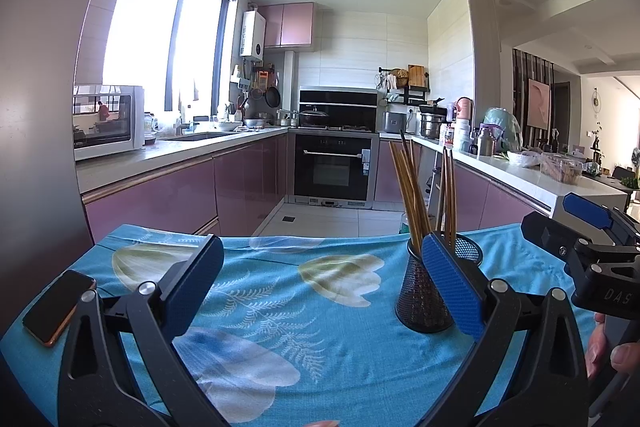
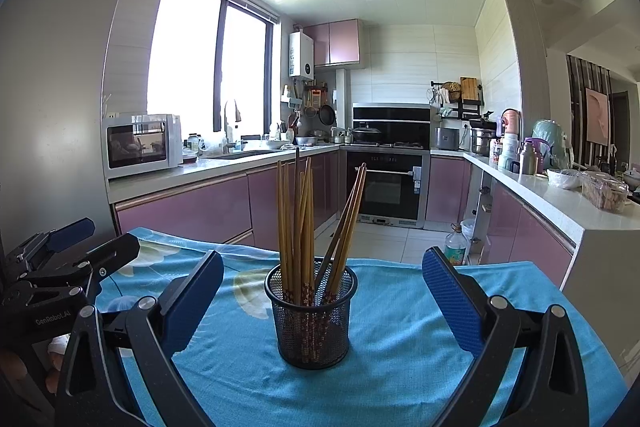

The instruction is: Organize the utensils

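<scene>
Chopsticks (image 2: pixel 304 219) stand upright in a black mesh cup (image 2: pixel 311 323), and we see about a dozen of them, wooden and light brown, with a red flower pattern on the lower ends inside the mesh. Most lean to the left side of the cup, a few lean to the right. The cup stands on a table covered with a blue cloth (image 2: pixel 400 339) that has pale leaf prints.

Our right gripper (image 2: pixel 322 301) is wide open, with the cup between its blue pads (image 2: pixel 452 307) and touching neither of them. Our left gripper (image 1: pixel 322 285) is also wide open and holds nothing; from its view the cup is on the right, partly hidden behind the right pad (image 1: pixel 452 291). A phone (image 1: pixel 60 307) lies near the left edge of the table.

The far edge of the table is close behind the cup. Around the cup the cloth is free on both sides.
</scene>
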`<state>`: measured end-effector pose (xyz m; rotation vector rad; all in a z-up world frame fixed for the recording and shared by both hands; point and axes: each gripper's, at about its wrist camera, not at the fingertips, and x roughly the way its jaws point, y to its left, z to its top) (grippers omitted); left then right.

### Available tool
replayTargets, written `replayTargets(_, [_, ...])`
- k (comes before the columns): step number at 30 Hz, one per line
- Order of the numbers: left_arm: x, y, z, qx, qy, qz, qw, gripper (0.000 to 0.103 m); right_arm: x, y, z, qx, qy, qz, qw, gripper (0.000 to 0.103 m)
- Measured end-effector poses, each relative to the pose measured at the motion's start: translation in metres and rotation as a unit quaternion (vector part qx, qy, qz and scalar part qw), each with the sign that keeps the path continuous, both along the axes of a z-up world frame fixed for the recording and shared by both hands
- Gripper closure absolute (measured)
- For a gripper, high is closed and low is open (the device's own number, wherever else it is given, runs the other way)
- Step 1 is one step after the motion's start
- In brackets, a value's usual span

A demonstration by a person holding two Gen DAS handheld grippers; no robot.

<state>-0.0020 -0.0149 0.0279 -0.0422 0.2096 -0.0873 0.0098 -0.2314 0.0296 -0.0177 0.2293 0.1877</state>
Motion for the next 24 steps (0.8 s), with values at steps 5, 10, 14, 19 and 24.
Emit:
replayTargets(5, [0.0003, 0.0001, 0.0005, 0.000, 0.000, 0.000, 1.0000, 0.005, 0.0002, 0.0000, -0.0002, 0.000, 0.001, 0.000, 1.000, 0.007])
replayTargets(10, [0.0000, -0.0001, 0.0001, 0.000, 0.001, 0.000, 1.0000, 0.005, 0.0005, -0.0001, -0.0003, 0.001, 0.001, 0.000, 1.000, 0.007])
replayTargets(14, [0.0002, -0.0002, 0.0002, 0.000, 0.001, 0.000, 1.0000, 0.005, 0.0009, 0.0002, -0.0010, 0.001, 0.001, 0.000, 1.000, 0.007])
replayTargets(19, [0.0004, -0.0012, -0.0001, 0.000, 0.000, 0.001, 1.0000, 0.005, 0.0025, 0.0006, -0.0022, 0.002, 0.003, 0.001, 1.000, 0.007])
replayTargets(24, [0.0006, -0.0022, -0.0016, 0.001, 0.001, 0.000, 1.0000, 0.005, 0.0033, -0.0008, -0.0041, 0.005, 0.005, -0.001, 1.000, 0.007])
